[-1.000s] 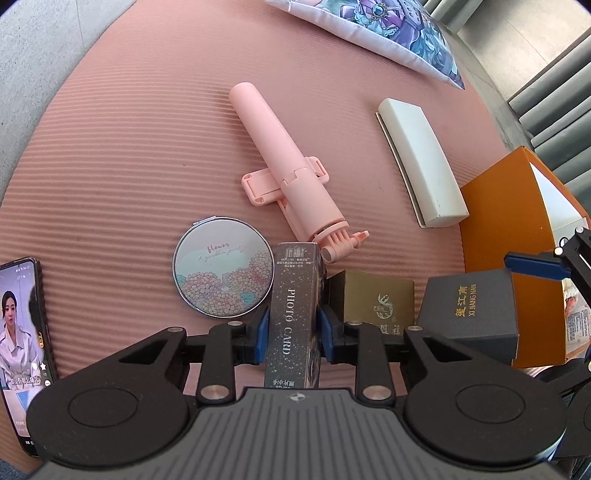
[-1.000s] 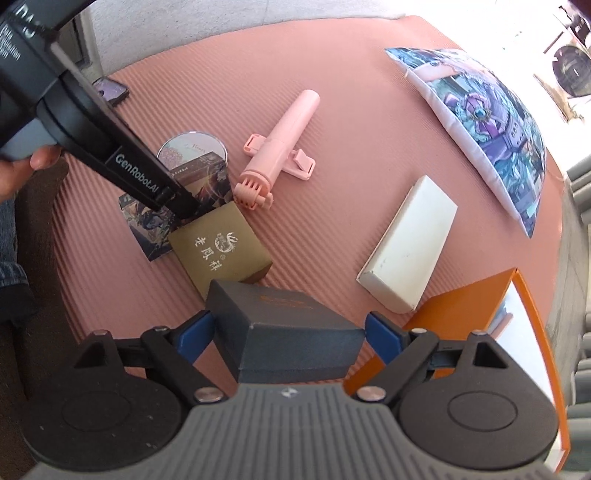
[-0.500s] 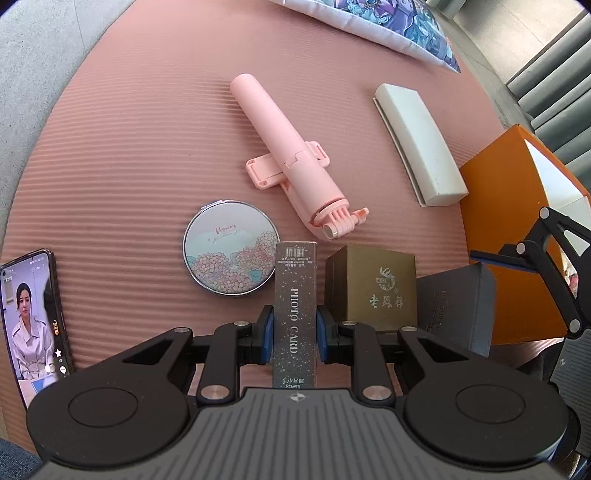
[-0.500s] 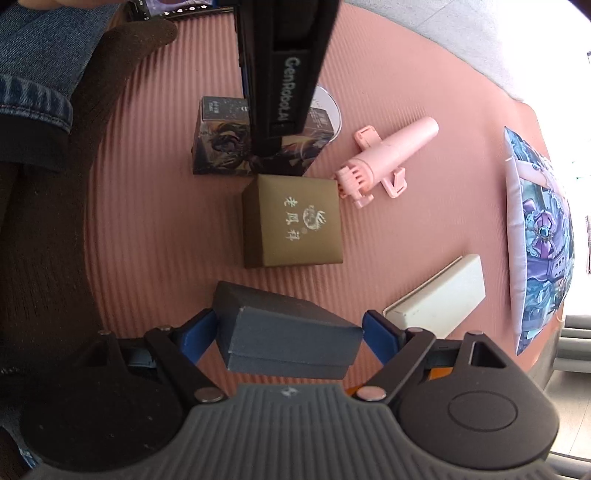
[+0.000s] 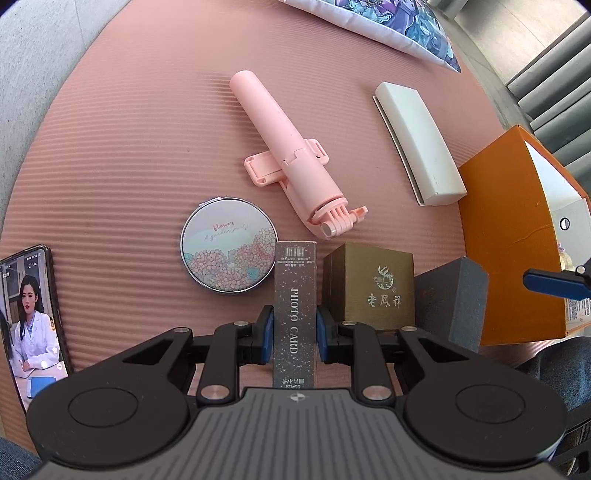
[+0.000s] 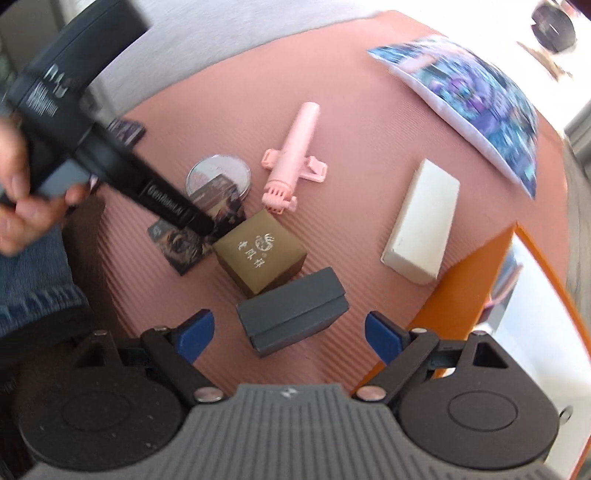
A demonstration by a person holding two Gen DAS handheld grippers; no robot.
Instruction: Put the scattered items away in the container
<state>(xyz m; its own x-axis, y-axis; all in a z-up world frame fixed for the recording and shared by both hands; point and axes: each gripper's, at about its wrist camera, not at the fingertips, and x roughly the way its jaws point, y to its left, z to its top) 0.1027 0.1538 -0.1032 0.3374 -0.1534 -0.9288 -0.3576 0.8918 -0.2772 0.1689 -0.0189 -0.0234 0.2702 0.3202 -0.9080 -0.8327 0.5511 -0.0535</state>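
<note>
My left gripper (image 5: 294, 328) is shut on the dark photo card box (image 5: 294, 314), which stands on edge on the pink mat. Right of it sit a gold box (image 5: 371, 286) and a dark grey box (image 5: 452, 299). My right gripper (image 6: 290, 334) is open, and the dark grey box (image 6: 291, 310) lies on the mat just ahead of its fingers, untouched. The orange container (image 5: 517, 236) stands at the right, also in the right wrist view (image 6: 461, 273). The gold box (image 6: 260, 253) and photo card box (image 6: 207, 225) show in the right wrist view too.
A pink selfie stick (image 5: 288, 155), a round floral compact (image 5: 229, 249), a white case (image 5: 417, 142) and a phone (image 5: 29, 317) lie on the mat (image 5: 129, 147). A printed pillow (image 5: 388, 22) lies at the far edge.
My right gripper has opened and let go of the dark grey box, which now rests on the mat by the gold box. My left gripper still grips the photo card box.
</note>
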